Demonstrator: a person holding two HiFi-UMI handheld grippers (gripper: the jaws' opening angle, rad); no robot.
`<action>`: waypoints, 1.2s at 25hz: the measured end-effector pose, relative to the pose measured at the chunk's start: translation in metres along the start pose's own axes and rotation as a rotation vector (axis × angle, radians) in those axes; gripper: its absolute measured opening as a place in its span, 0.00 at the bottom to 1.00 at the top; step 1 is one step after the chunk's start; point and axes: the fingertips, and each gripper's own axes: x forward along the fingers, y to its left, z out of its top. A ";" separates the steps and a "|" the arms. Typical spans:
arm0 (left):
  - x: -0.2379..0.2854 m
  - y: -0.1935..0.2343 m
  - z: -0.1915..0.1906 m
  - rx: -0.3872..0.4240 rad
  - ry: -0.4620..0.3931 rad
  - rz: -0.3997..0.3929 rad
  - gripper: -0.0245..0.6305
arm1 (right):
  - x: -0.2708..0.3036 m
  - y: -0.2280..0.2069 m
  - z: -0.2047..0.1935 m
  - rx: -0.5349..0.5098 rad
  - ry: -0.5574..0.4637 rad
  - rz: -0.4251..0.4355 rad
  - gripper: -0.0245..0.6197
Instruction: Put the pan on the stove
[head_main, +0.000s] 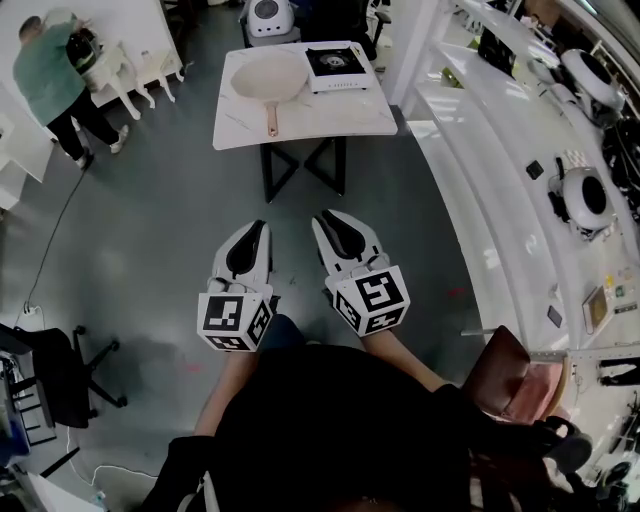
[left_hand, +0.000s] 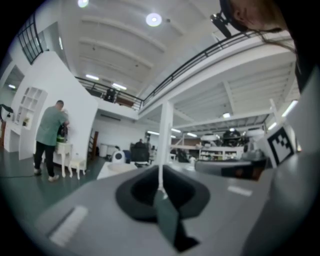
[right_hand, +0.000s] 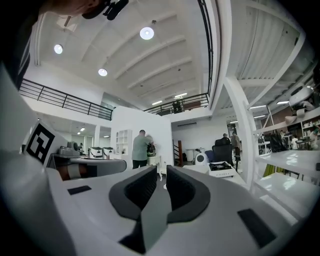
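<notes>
A cream pan (head_main: 268, 78) with a wooden handle lies on the left half of a white table (head_main: 300, 120), its handle pointing toward me. A black-topped portable stove (head_main: 337, 66) sits on the same table, just right of the pan. My left gripper (head_main: 258, 229) and right gripper (head_main: 325, 219) hang side by side over the grey floor, well short of the table, both shut and empty. In the left gripper view the jaws (left_hand: 160, 189) are closed together. The right gripper (right_hand: 159, 176) points level, with the stove (right_hand: 220, 168) far ahead of it.
A person in a green shirt (head_main: 48, 78) stands at white furniture at the back left. A long white counter (head_main: 500, 150) with appliances runs down the right side. An office chair (head_main: 60, 370) is at the lower left, a brown chair (head_main: 510, 375) at the lower right.
</notes>
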 end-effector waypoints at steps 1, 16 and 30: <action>0.001 0.000 0.001 -0.003 -0.004 0.002 0.06 | 0.001 -0.001 -0.001 0.001 0.001 0.002 0.08; 0.045 0.019 -0.011 -0.065 0.010 -0.035 0.21 | 0.037 -0.024 -0.009 0.022 -0.001 0.022 0.22; 0.179 0.120 -0.010 -0.063 0.008 -0.087 0.21 | 0.192 -0.078 -0.016 -0.002 0.011 0.017 0.22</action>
